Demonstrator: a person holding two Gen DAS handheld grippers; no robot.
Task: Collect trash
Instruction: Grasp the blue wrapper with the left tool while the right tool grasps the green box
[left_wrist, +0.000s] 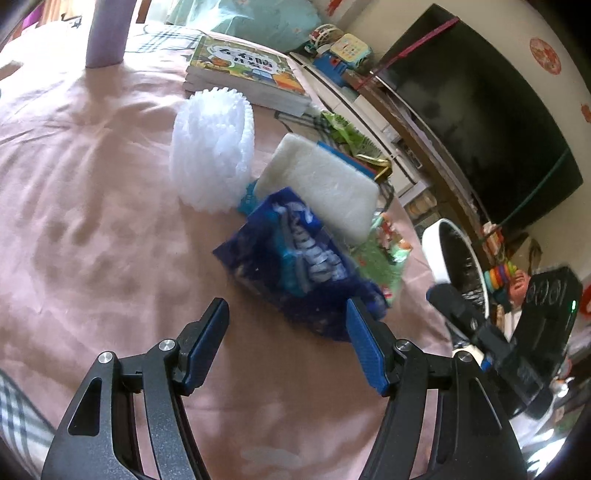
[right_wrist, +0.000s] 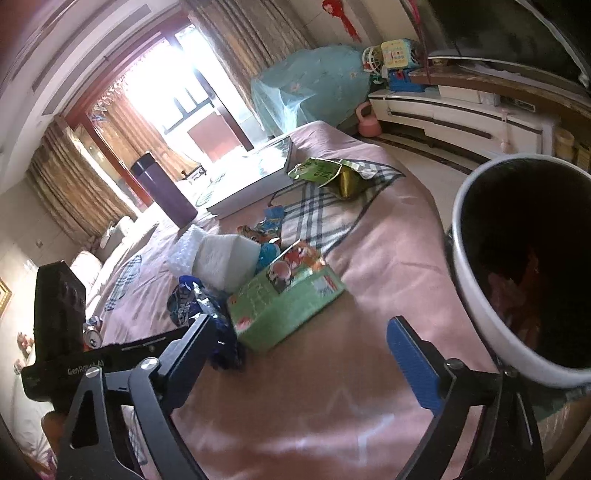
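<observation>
Left tool (left_wrist: 286, 325): fingers spread wide, blue ribbed pads, nothing pinched. Its right pad (left_wrist: 364, 347) overlaps the near corner of the blue wrapper; can't tell if touching.

Blue wrapper (left_wrist: 291, 258): crinkled glossy plastic film, white lettering, lies flat-ish on the pink bedsheet (left_wrist: 92, 192), at 12 o'clock from the left tool. Sheet is soft, wrinkled cloth.

White foam block (left_wrist: 325, 181): rectangular, matte, grainy surface, at 1 o'clock past the wrapper, leaning over its far edge. White foam net sleeve (left_wrist: 212, 147): cylindrical, bumpy mesh, at 11 o'clock, just beside the block.

Green carton (right_wrist: 291, 302): flattened box, printed, lies just right of the blue wrapper. Green-gold foil bag (right_wrist: 332, 173), torn open, further out at 12 o'clock in the right wrist view, on a plaid patch of the sheet.

Book stack (left_wrist: 243, 74): glossy covers, at 12 o'clock far. Purple cylinder cup (right_wrist: 166, 188) upright beside it.

Right tool (right_wrist: 306, 339): fingers spread, holding nothing, above the sheet.

Trash bin (right_wrist: 476, 295): round, smooth white wall, dark interior, at 2 o'clock from the right tool, just off the bed edge; contents unclear.
</observation>
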